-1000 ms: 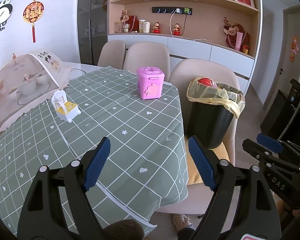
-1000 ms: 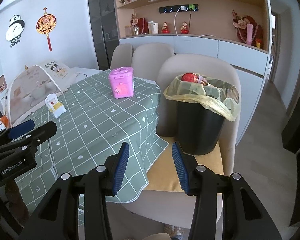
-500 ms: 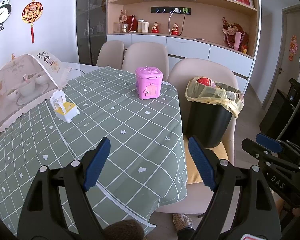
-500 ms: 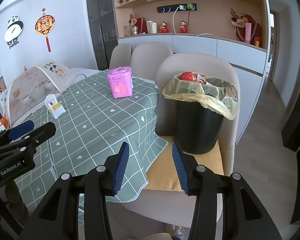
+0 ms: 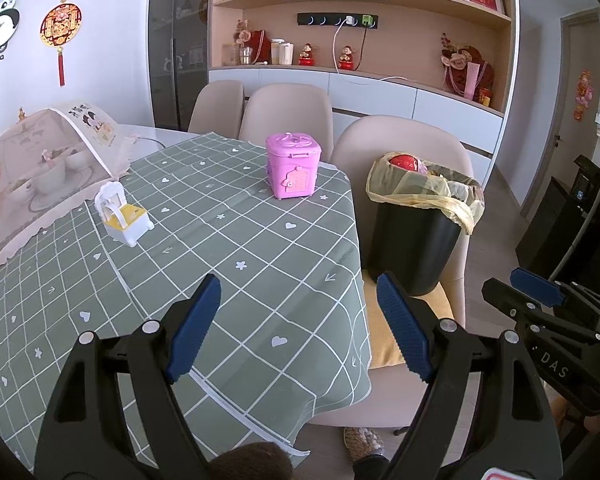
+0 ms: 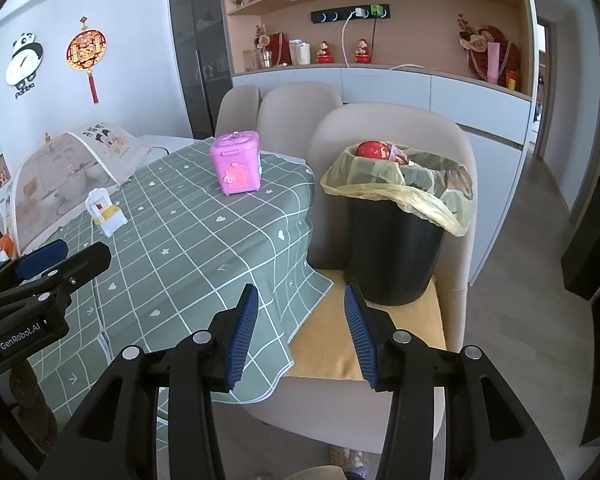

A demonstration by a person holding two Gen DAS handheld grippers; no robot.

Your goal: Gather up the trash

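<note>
A black trash bin [image 5: 414, 246] [image 6: 394, 252] with a yellow liner stands on a beige chair seat right of the table, filled with trash, a red item on top. My left gripper [image 5: 298, 326] is open and empty above the table's near right corner. My right gripper [image 6: 300, 330] is open and empty, over the hanging cloth corner and the yellow chair cushion [image 6: 364, 336], in front of the bin. A pink toy box [image 5: 293, 165] [image 6: 236, 162] and a white-and-yellow toy chair [image 5: 121, 219] [image 6: 104, 212] stand on the green checked tablecloth [image 5: 228, 248] [image 6: 172, 240].
A mesh food cover [image 5: 40, 168] [image 6: 64, 172] over dishes sits at the table's left. Beige chairs [image 5: 284, 112] line the far side. Shelves and cabinets [image 5: 360, 60] fill the back wall. Dark furniture [image 5: 572, 216] stands at the right. A slipper [image 5: 362, 440] lies on the floor.
Both grippers have drifted back slightly; the scene looks a little farther. Jaws unchanged, nothing grasped or released.
</note>
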